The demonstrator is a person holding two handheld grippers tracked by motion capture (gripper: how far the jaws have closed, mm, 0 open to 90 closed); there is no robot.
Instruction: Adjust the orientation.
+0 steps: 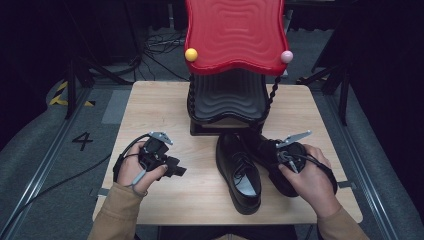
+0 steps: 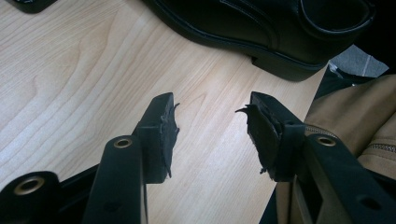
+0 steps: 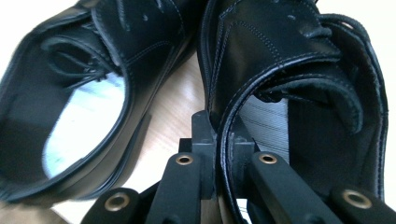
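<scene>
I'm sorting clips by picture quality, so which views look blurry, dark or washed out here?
High view: sharp on the table, dark surroundings. Left gripper view: crisp wood grain, evenly lit. Right gripper view: the left shoe is smeared by blur, the shoe in the right gripper is sharper, and the top corners wash out white.

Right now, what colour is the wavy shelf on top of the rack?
Red; the wavy shelf shows best in the high view.
</scene>
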